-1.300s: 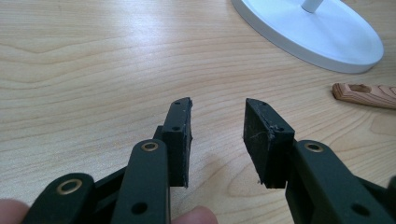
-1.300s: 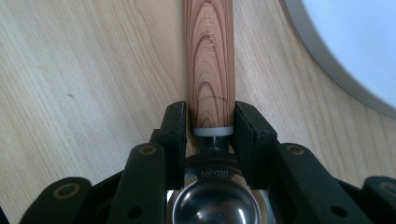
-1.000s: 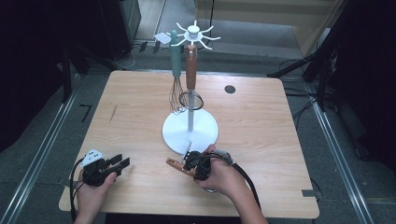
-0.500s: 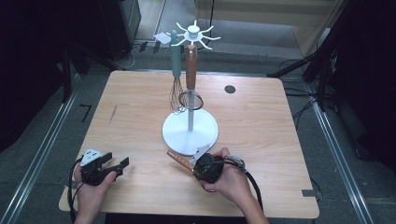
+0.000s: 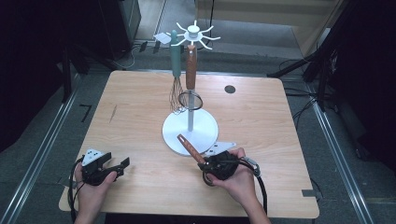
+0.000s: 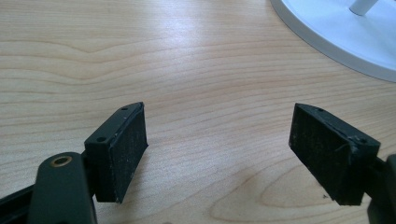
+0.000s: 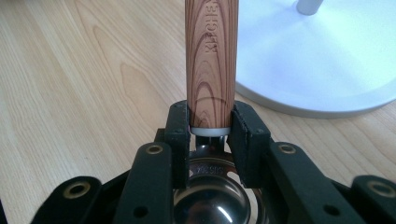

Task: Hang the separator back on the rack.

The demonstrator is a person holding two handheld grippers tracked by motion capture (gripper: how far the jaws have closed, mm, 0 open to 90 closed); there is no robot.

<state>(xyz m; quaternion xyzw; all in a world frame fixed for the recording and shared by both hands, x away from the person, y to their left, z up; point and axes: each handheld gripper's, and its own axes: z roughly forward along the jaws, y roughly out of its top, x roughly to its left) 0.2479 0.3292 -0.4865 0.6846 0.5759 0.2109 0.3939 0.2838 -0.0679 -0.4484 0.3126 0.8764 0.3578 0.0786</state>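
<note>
Holding a wood-grain-handled steel utensil (image 7: 211, 51) in the right tongs (image 5: 215, 165), near the white round-based hanging rack (image 5: 190, 133).

Right tongs clenched at the handle's lower end, by the metal bowl, leaving the top end free, likely for hooking on the rack. Utensil sits low over the wooden desk (image 5: 140, 112), handle pointing toward the base. Left tongs (image 6: 217, 140) have just been opening; released, nothing between them, resting clear at the desk's near-left.

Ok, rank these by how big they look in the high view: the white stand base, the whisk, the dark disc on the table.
1. White stand base, largest.
2. Whisk, long but slim.
3. Dark disc, smallest.
</note>
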